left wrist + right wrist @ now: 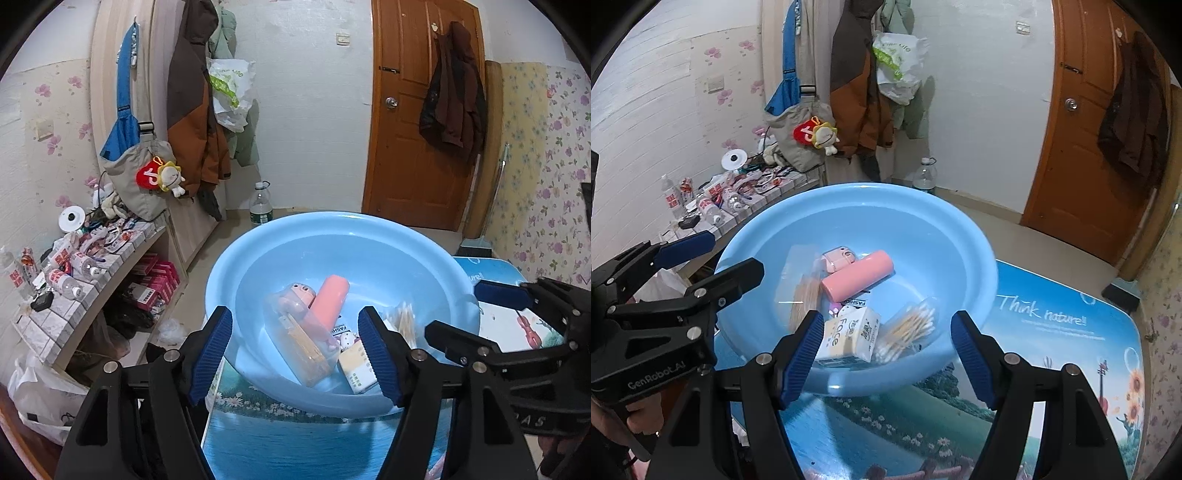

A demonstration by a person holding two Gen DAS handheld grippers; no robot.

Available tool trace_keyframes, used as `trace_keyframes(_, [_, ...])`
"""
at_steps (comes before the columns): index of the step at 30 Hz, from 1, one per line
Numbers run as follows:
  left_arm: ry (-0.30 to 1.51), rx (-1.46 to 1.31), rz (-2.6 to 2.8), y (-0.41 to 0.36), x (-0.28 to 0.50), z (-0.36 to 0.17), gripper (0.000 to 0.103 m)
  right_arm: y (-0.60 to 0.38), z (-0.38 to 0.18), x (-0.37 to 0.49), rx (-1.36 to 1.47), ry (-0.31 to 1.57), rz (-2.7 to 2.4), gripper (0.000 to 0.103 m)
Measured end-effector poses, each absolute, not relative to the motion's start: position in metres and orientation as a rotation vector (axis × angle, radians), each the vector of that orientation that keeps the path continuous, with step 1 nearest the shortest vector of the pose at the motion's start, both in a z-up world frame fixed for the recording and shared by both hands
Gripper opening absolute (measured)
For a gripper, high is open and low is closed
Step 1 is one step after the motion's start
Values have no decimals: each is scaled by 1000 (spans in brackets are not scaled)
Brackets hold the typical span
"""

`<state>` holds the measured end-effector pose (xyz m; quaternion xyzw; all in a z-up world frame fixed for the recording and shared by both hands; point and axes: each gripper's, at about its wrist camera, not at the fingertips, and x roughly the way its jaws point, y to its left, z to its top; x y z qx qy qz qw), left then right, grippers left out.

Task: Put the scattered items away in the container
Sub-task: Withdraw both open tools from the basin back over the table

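Hovering over the basin, both grippers are wide open w/ nothing held: left gripper, right gripper. Items sit inside already: pink tube, tissue pack, cotton swabs, clear box w/ sticks. Task looks near done; no loose item shows on the table. Risk: basin's left rim seems to overhang the table edge, so a knock from a jaw could tip it and spill everything.
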<state>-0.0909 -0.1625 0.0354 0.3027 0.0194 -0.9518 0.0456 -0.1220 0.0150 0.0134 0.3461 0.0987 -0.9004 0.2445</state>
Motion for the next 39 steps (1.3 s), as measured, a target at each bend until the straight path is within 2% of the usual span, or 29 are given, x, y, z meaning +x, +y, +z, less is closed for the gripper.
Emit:
trace_keyframes(4, [82,919,-2865,-162,-90,40,76,18,20,-118,972,248,-2538,73])
trace_keyframes(9, [130,905,-2845,-161,-87,47,78,21,29,-114,1081,187,-2709,73])
trace_keyframes(14, [119,909,-2834,-157,-84,52,82,24,37,-104,1075,217,-2799,73])
trace_keyframes(20, [135,899,-2829,-150,-77,58,82,40,45,-87,1098,129,-2836,73])
trace_keyframes(39, [136,972,-2861,-103,-69,70,83,91,69,-70,1093,71,-2862,73])
